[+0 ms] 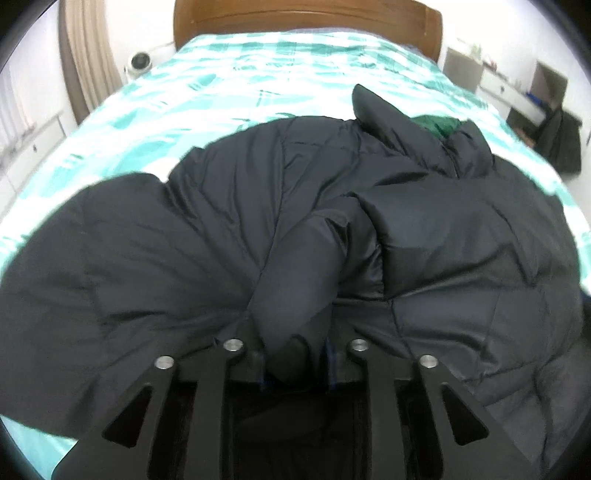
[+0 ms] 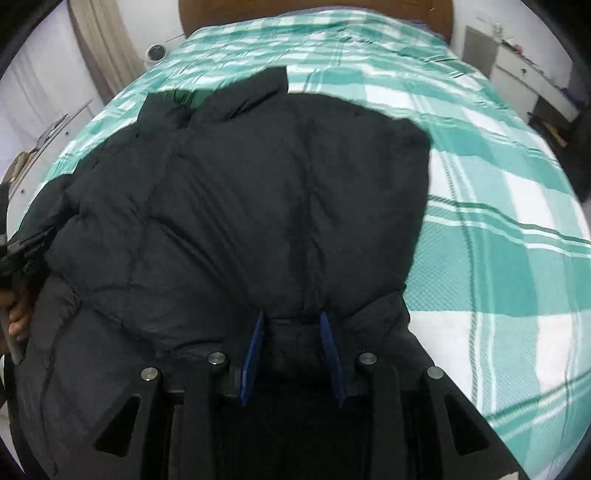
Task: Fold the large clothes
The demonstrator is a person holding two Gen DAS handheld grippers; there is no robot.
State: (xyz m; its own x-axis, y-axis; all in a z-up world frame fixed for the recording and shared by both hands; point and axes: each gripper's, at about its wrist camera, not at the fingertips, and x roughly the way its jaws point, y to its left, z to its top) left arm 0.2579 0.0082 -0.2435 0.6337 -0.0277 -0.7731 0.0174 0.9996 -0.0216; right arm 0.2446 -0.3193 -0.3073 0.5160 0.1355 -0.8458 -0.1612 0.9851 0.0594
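A large black padded jacket (image 1: 258, 206) with a green lining at the collar (image 1: 439, 123) lies on the bed. My left gripper (image 1: 295, 354) is shut on a thick roll of the jacket's near edge, which hides its fingertips. In the right wrist view the jacket (image 2: 266, 192) lies with its right side folded over onto the body. My right gripper (image 2: 291, 321) is shut on the jacket's hem, with blue pads (image 2: 330, 350) on both sides of the bunched fabric. The left gripper and the hand holding it show at the far left edge of the right wrist view (image 2: 22, 258).
The bed has a green and white checked cover (image 2: 498, 206) and a brown wooden headboard (image 1: 306, 16). A curtain (image 1: 92, 55) hangs at the left. White cabinets (image 1: 509, 88) and dark items stand at the right of the bed.
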